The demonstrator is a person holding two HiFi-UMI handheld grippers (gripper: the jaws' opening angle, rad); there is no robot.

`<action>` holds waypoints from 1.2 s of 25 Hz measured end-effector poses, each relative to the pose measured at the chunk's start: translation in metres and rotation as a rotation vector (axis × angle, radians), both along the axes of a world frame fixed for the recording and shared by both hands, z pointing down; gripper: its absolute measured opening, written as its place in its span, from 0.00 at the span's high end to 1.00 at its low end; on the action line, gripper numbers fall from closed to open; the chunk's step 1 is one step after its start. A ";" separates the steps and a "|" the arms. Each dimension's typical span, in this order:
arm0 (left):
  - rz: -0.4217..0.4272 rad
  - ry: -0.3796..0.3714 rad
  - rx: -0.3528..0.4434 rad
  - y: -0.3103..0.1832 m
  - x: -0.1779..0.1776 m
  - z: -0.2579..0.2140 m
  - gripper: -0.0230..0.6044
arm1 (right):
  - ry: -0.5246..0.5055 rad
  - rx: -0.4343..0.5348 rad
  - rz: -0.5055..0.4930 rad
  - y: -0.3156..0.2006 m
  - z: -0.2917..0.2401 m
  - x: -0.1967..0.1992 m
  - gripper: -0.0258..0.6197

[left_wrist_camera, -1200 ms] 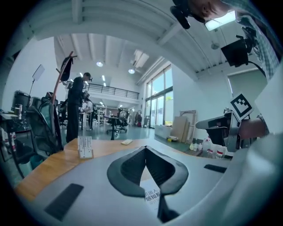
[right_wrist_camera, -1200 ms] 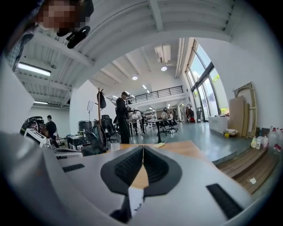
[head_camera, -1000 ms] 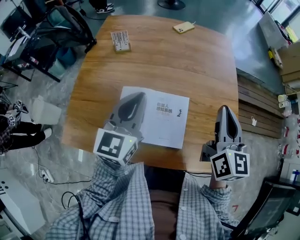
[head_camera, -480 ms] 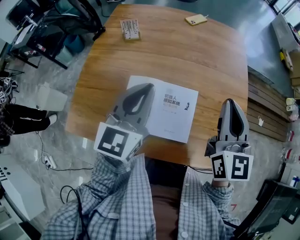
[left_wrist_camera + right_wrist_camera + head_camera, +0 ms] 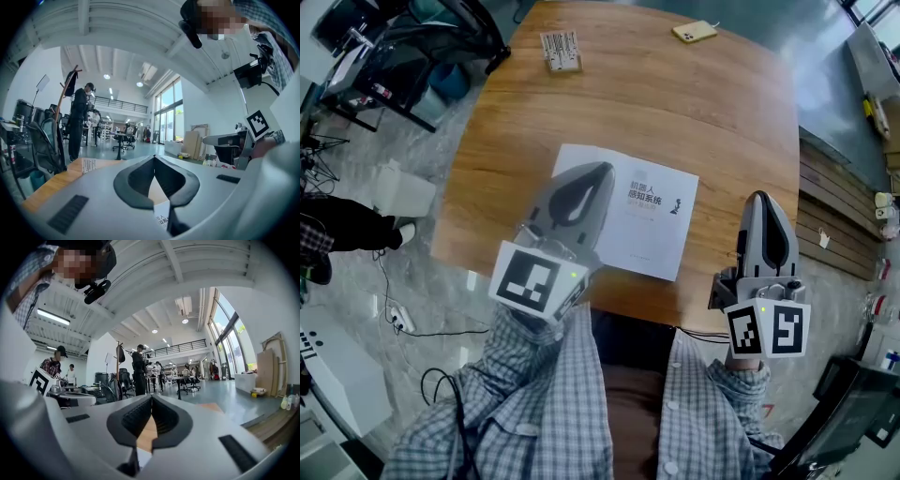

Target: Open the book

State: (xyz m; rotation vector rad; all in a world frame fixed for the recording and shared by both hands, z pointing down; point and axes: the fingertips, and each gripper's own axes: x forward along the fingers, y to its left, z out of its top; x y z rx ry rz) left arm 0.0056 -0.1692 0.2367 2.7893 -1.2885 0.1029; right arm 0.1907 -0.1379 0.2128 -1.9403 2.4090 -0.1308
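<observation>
A white book (image 5: 649, 217) lies closed on the wooden table (image 5: 675, 112), cover up with dark print on it. My left gripper (image 5: 598, 170) hovers above the book's left part, shut, with nothing in it. In the left gripper view its jaws (image 5: 153, 157) meet at the tip, and the book's cover (image 5: 161, 218) shows through the gap below. My right gripper (image 5: 759, 199) is to the right of the book, near the table's front edge, shut and empty. In the right gripper view the jaws (image 5: 151, 397) meet over bare wood (image 5: 148, 431).
A yellow phone (image 5: 695, 32) lies at the table's far right. A small printed card holder (image 5: 561, 50) stands at the far left. Chairs and bags (image 5: 412, 47) crowd the floor left of the table, and cables (image 5: 394, 319) lie there too.
The head view has shifted, so the table sits lower in the picture. Both grippers stay shut and keep their places by the book. The book has not moved and is still closed.
</observation>
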 end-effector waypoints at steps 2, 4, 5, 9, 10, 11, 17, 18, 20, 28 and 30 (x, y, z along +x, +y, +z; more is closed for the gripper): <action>0.001 0.001 -0.001 0.000 0.001 0.000 0.96 | 0.004 0.001 -0.004 0.001 -0.001 0.000 0.93; 0.002 0.002 -0.002 0.000 0.002 -0.001 0.96 | 0.010 0.002 -0.007 0.001 -0.002 -0.001 0.93; 0.003 0.002 -0.003 -0.001 0.002 -0.001 0.96 | 0.016 0.001 -0.009 0.000 -0.003 -0.002 0.93; 0.008 0.001 -0.018 0.000 0.003 0.003 0.96 | 0.049 -0.001 -0.021 0.001 0.000 -0.006 0.93; 0.009 0.001 -0.023 0.000 0.004 0.005 0.96 | 0.052 -0.001 -0.024 0.001 0.000 -0.007 0.93; 0.010 0.001 -0.027 0.000 0.004 0.006 0.96 | 0.055 -0.001 -0.025 0.001 0.000 -0.007 0.93; 0.017 -0.001 -0.026 0.000 0.008 0.007 0.96 | 0.063 -0.002 -0.027 0.003 0.000 -0.006 0.93; 0.016 -0.003 -0.023 0.001 0.008 0.007 0.96 | 0.062 -0.002 -0.029 0.003 0.001 -0.006 0.93; 0.012 -0.010 -0.021 0.001 0.008 0.008 0.96 | 0.058 -0.003 -0.032 0.004 0.001 -0.006 0.93; 0.010 -0.015 -0.026 0.004 0.008 0.008 0.96 | 0.056 -0.013 -0.045 0.008 0.000 -0.007 0.93; 0.008 -0.017 -0.031 0.005 0.008 0.011 0.96 | 0.050 -0.017 -0.054 0.009 0.002 -0.008 0.93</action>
